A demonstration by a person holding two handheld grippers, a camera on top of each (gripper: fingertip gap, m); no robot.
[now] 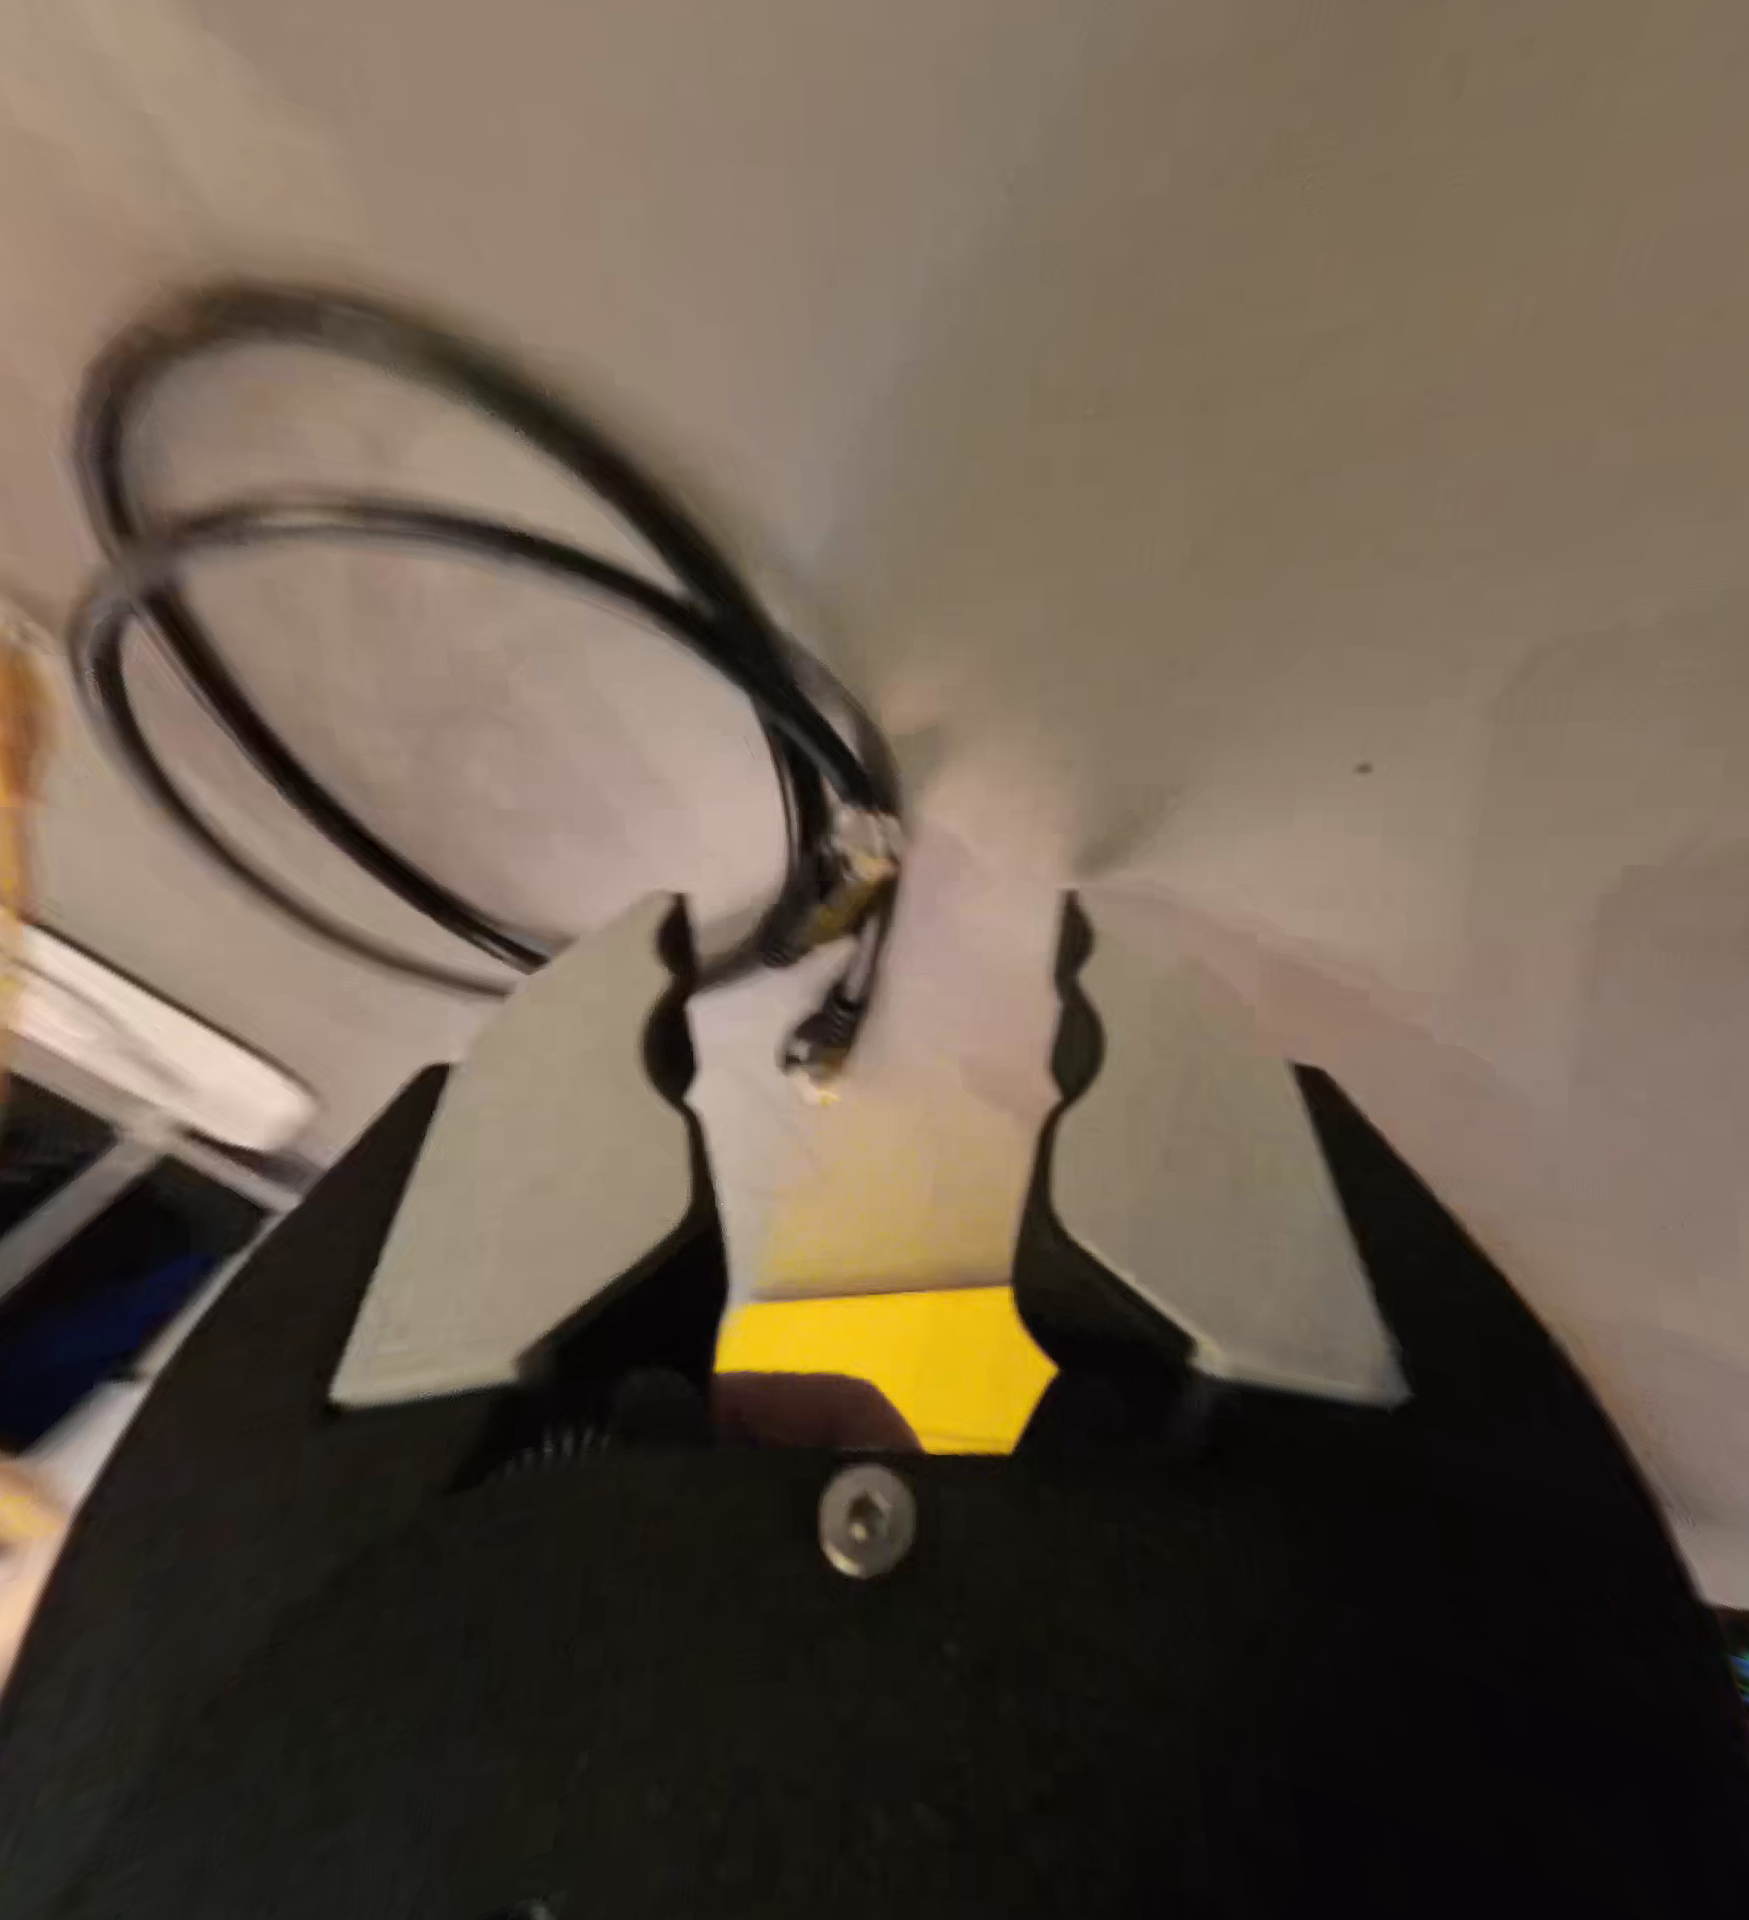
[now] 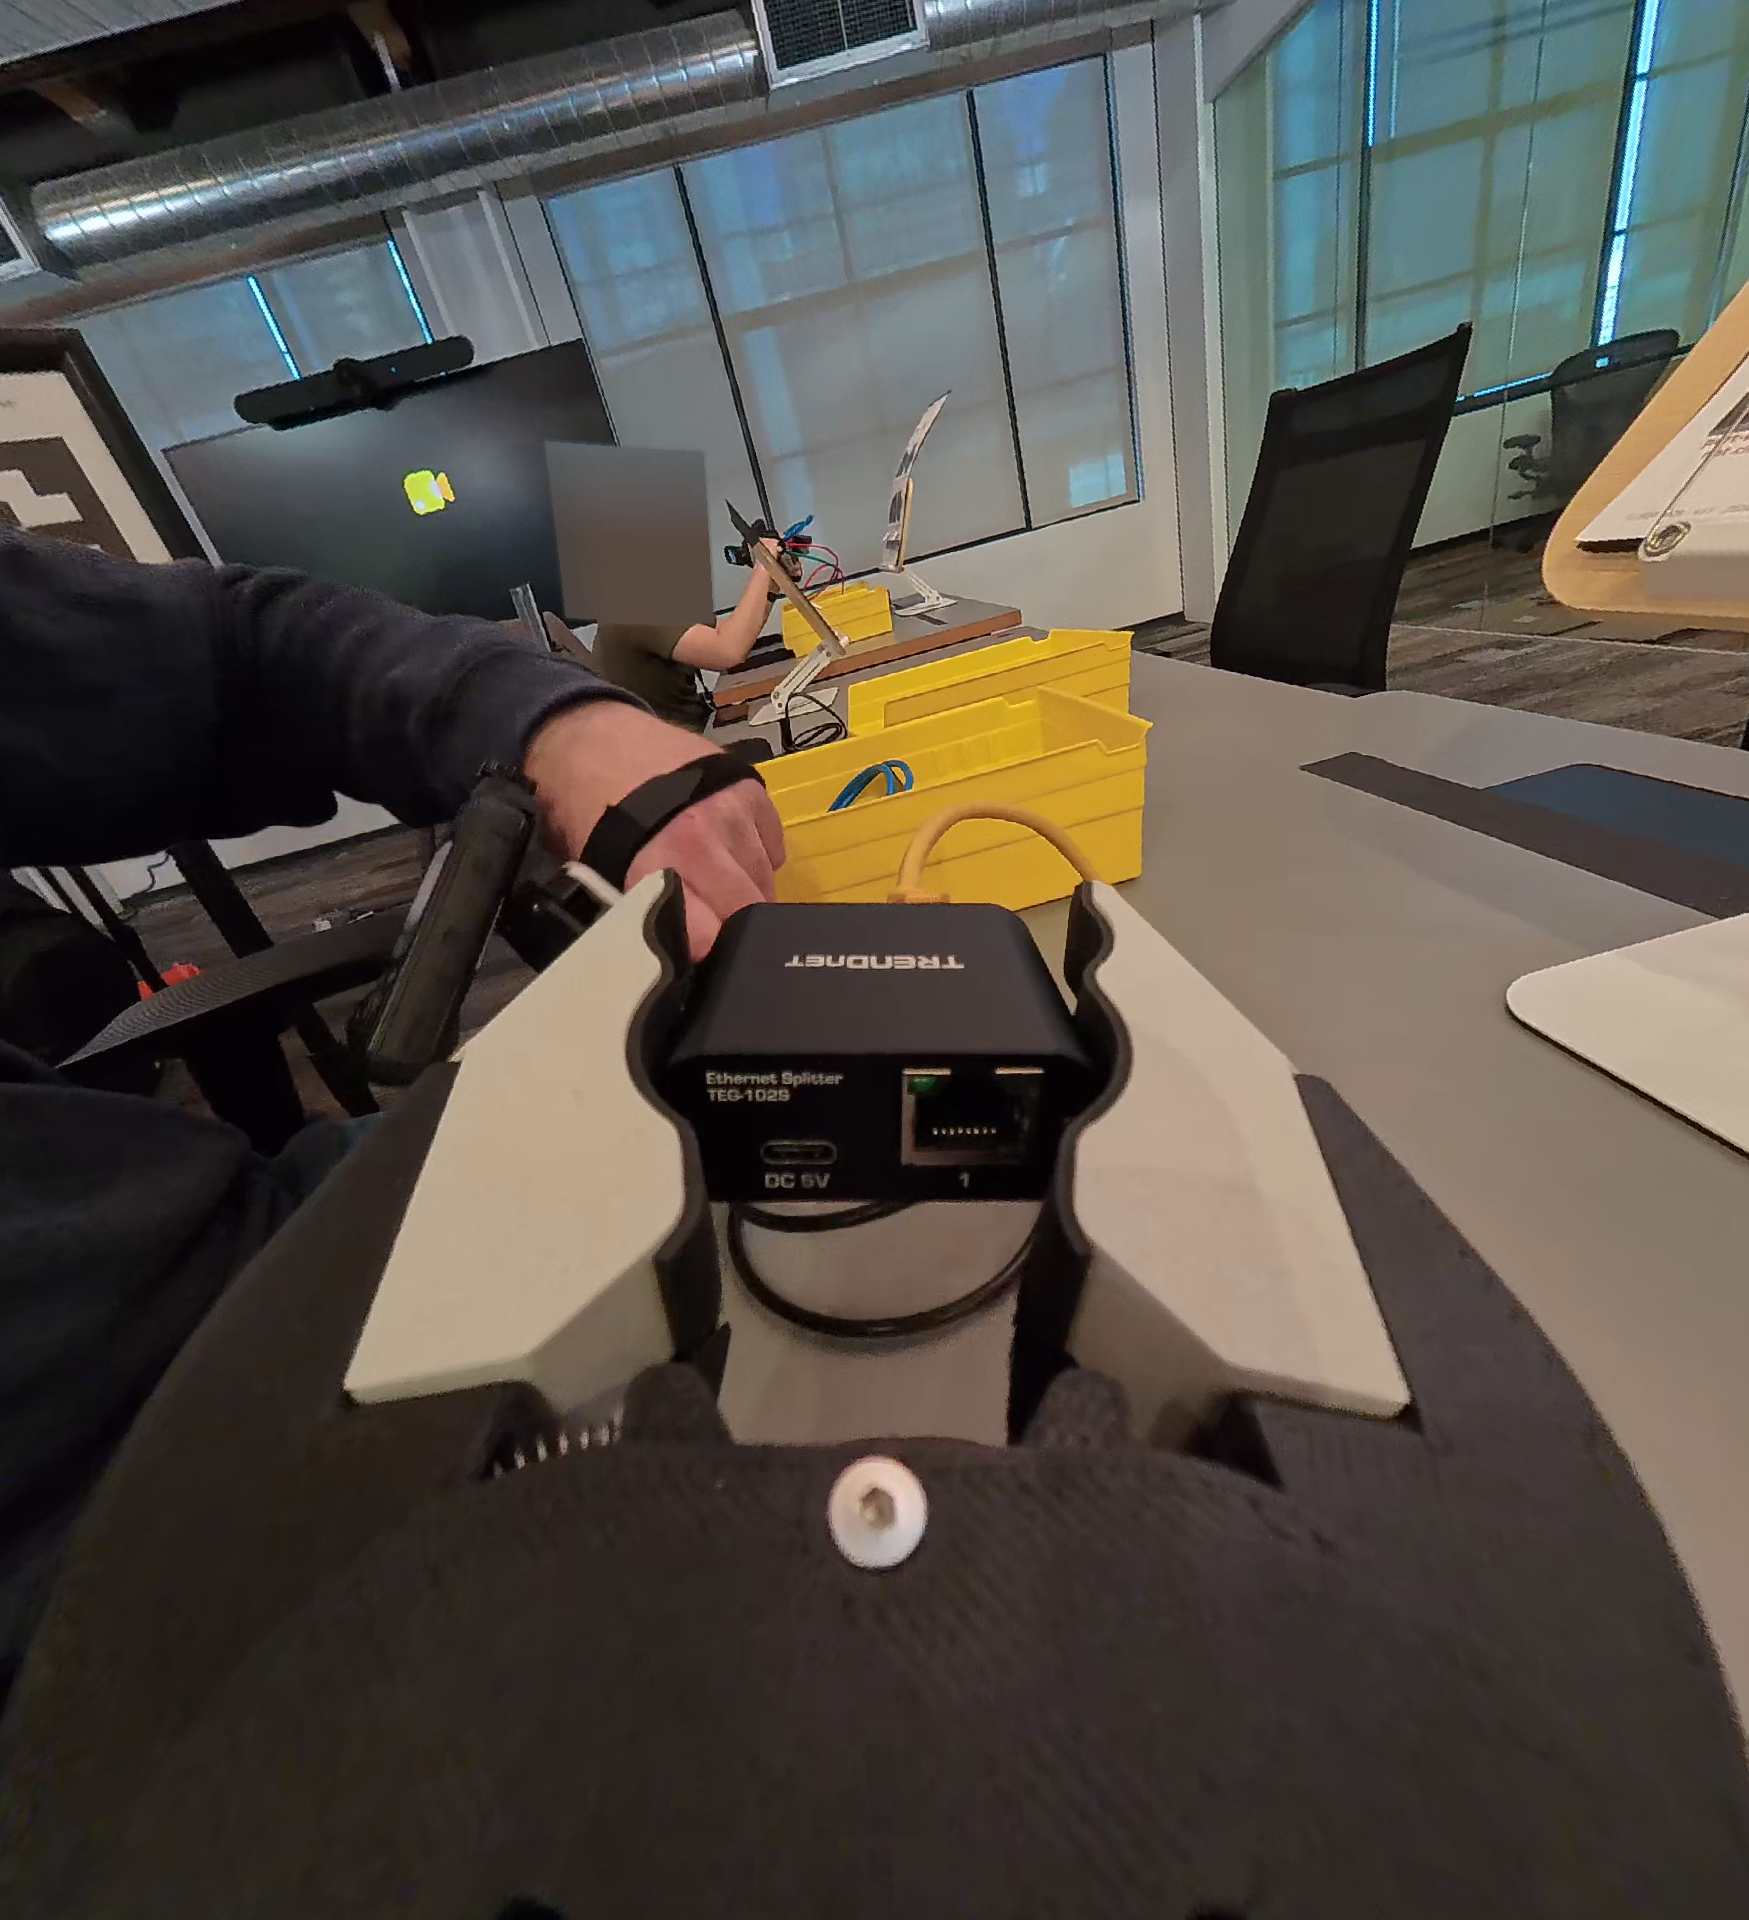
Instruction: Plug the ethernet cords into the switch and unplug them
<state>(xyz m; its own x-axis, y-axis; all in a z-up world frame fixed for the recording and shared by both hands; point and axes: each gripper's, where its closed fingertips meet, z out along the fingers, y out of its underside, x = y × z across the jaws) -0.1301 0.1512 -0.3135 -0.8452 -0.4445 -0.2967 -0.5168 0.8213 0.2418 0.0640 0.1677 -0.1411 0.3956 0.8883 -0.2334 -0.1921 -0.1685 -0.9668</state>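
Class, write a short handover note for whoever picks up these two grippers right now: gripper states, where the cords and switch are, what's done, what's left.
Right gripper: shut on the black switch, held above the grey table.
Left gripper: open, empty, aimed at the coiled black cord; its plug lies just ahead of the fingertips. The view is blurred.
Done: a yellow cord appears plugged into the switch's far side.
Left: the near port is empty; grasp the black cord, plug it in, then unplug both.

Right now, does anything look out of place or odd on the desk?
Nothing damaged or spilled. The black switch sits square in the right gripper, a yellow cord plugged in behind. The black cord lies loosely coiled before the open left gripper.
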